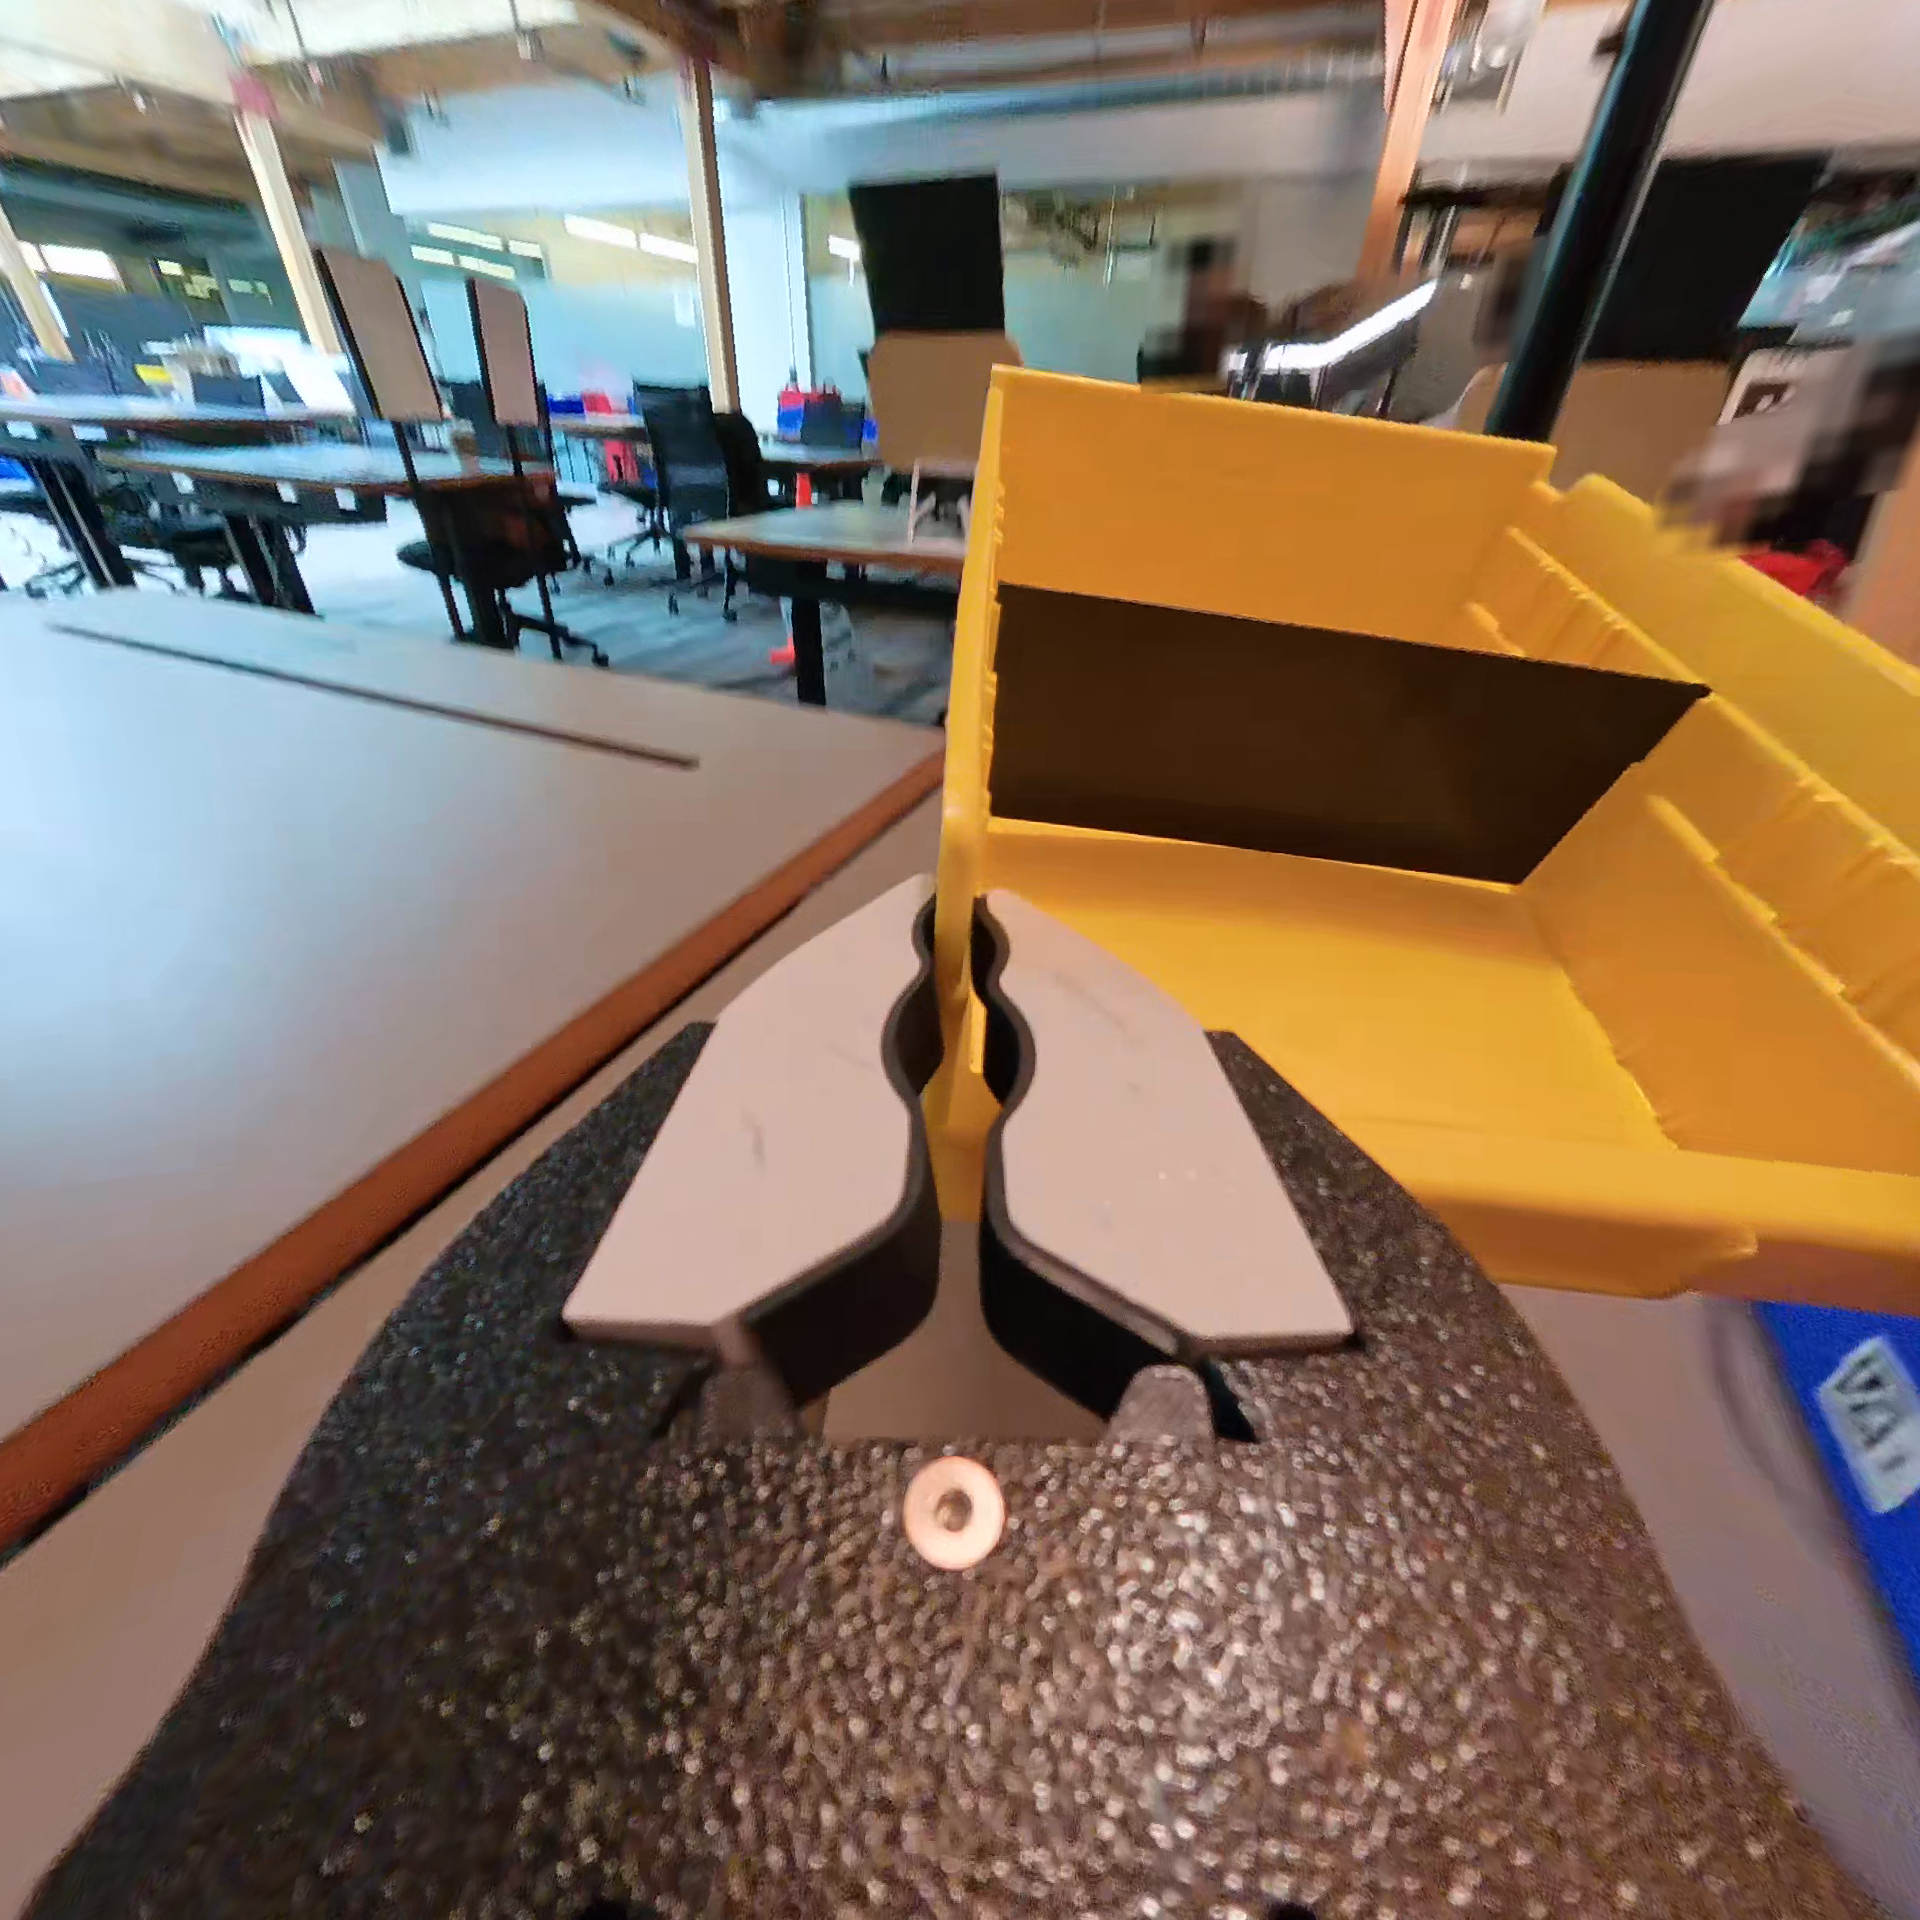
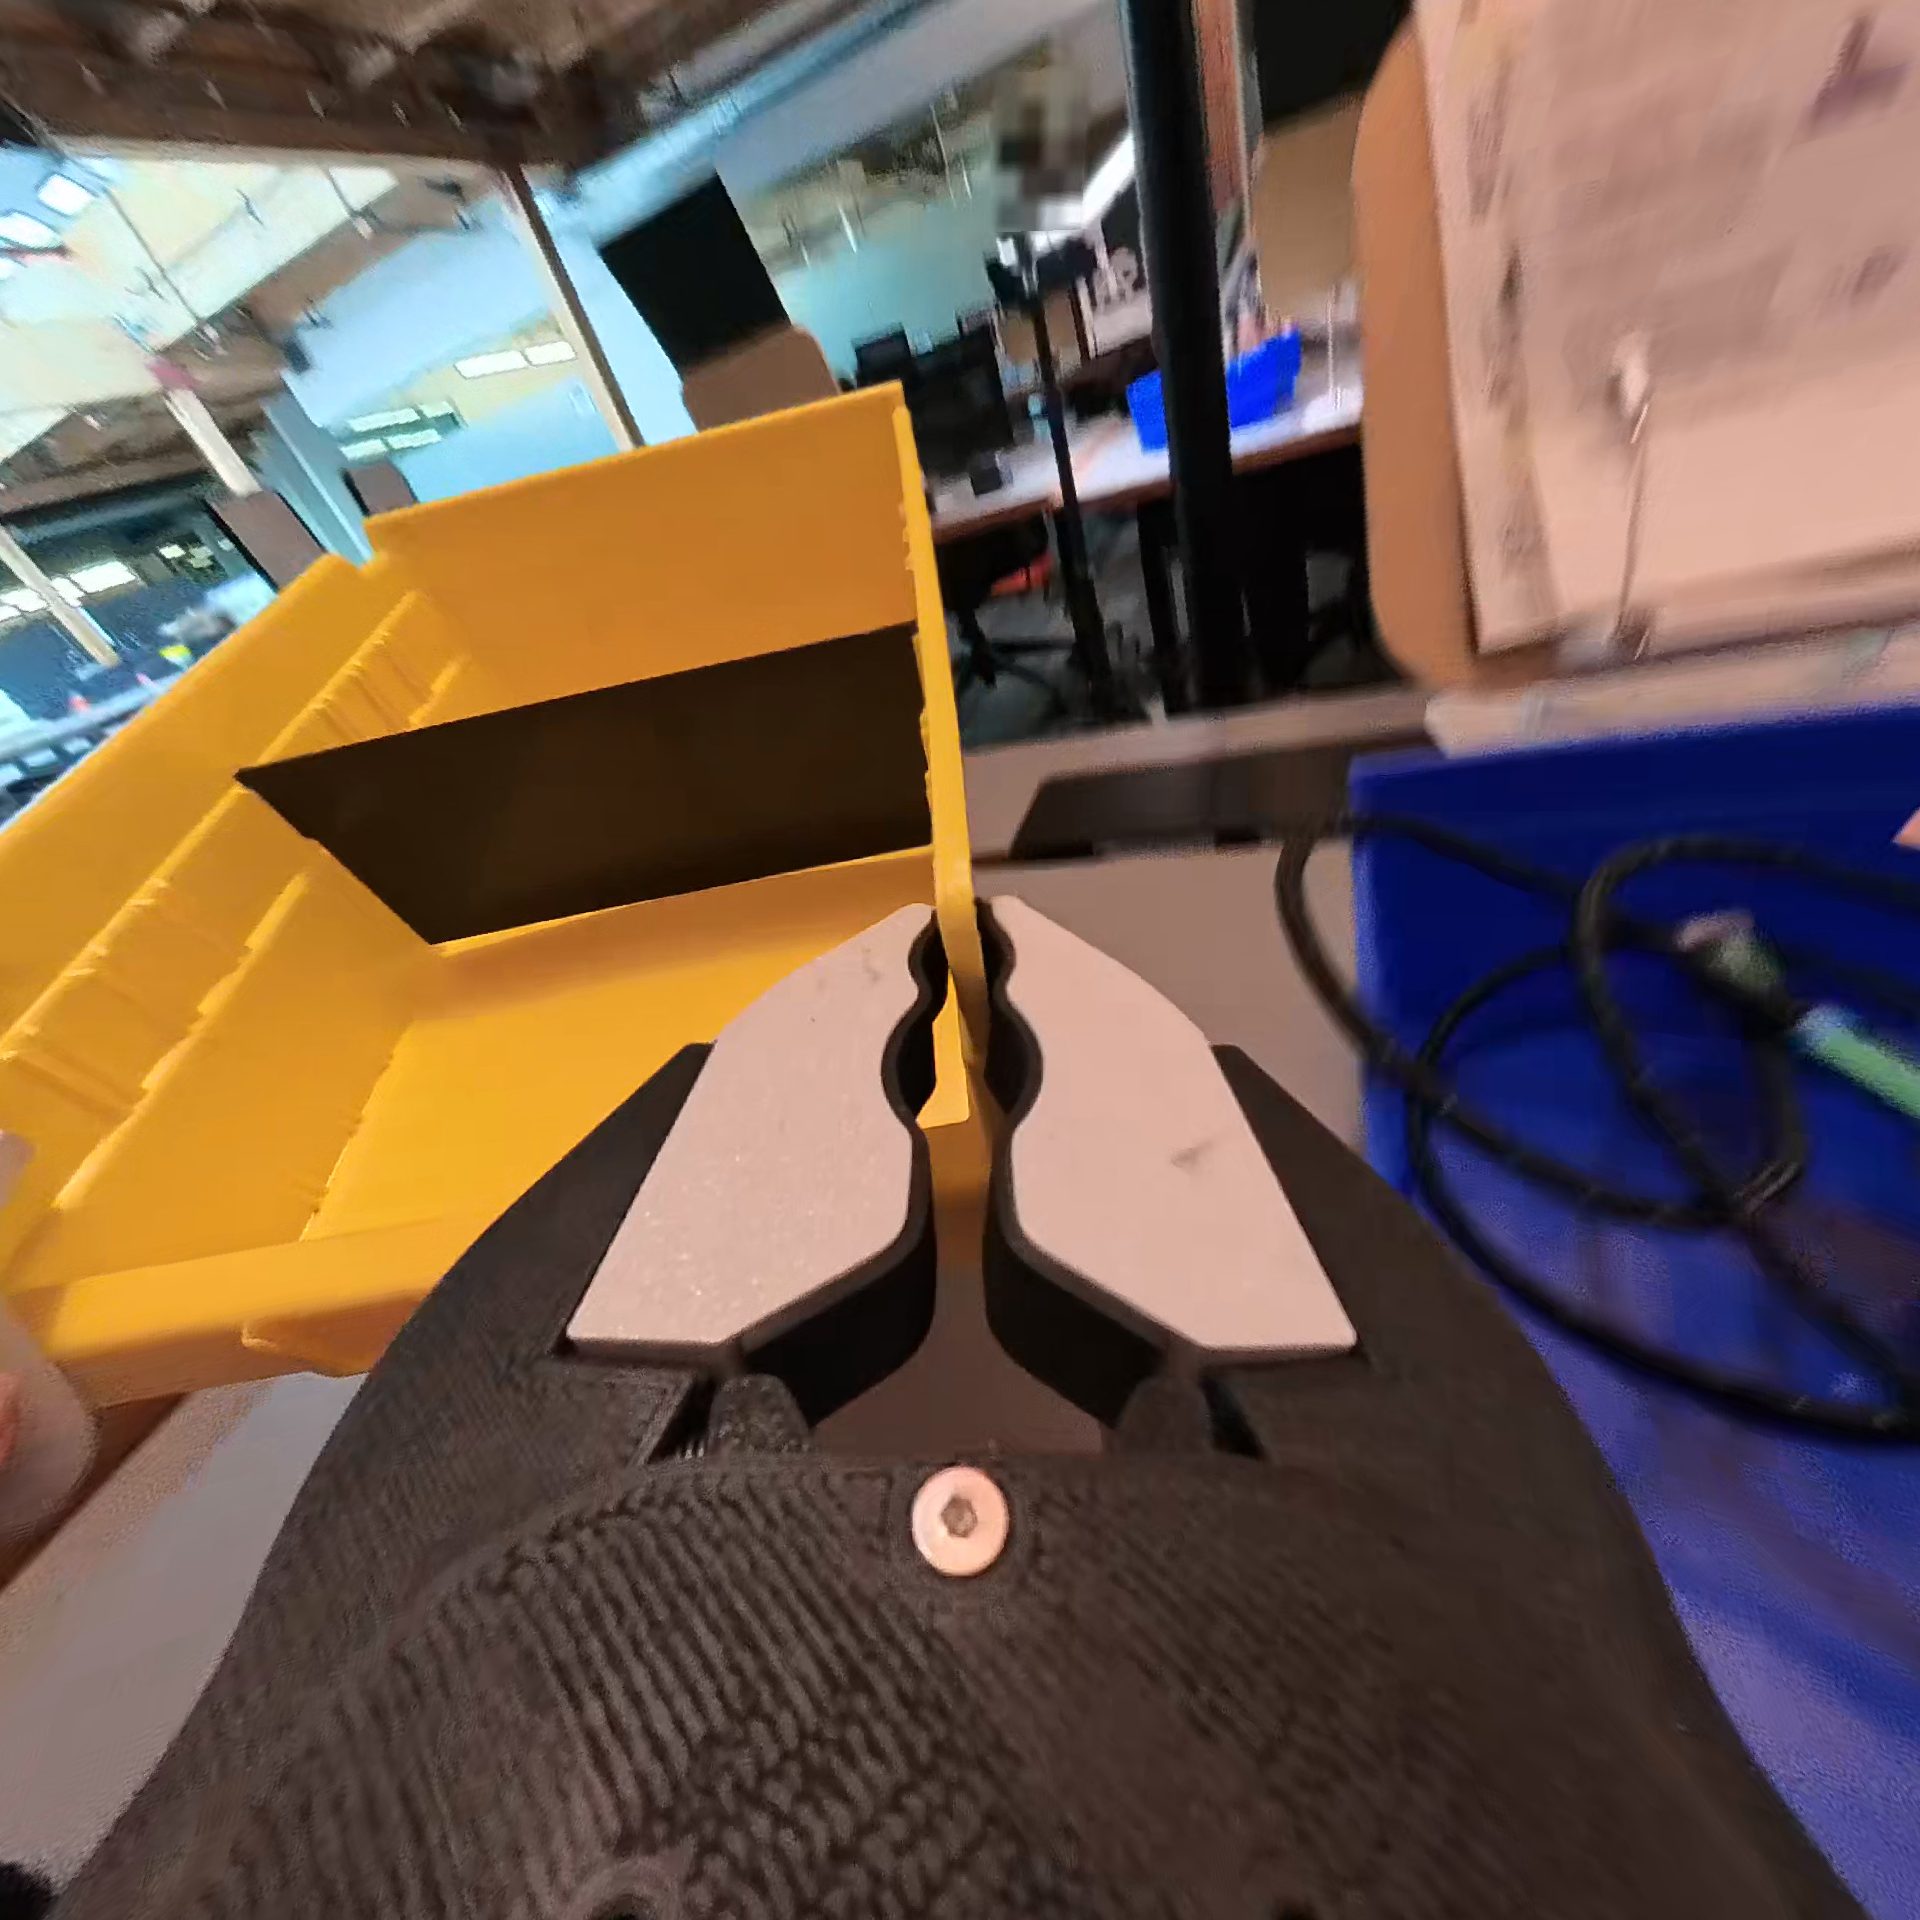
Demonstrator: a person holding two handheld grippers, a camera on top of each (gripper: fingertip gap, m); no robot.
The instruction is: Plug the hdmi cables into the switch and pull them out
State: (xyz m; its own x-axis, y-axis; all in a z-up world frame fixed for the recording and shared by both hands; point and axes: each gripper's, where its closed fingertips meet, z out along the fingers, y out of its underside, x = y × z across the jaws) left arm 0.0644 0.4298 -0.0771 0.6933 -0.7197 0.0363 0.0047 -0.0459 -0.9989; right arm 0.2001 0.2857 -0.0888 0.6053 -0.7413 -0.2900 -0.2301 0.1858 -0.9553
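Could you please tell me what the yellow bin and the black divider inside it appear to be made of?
The yellow bin looks like moulded plastic with a matte finish: uniform colour, thin walls, ribbed slots along one side. The black divider appears to be a thin, flat, matte sheet, probably plastic, though card cannot be ruled out.

Left gripper [image 1: 956, 935] clamped on the left side wall of a yellow bin [image 1: 1299, 1039]; wall runs between the two grey fingers [image 1: 769, 1122], jaws nearly together. Bin tilted, its open interior facing the camera. Black divider panel [image 1: 1299, 748] stands across the inside; nothing seen in the near compartment. Grey table [image 1: 260, 883] with an orange-brown edge lies to the left. Blue bin [image 1: 1849, 1434] with a white label shows at lower right, under the yellow one's front lip. Desks and black office chairs [image 1: 686, 488] beyond, blurred.
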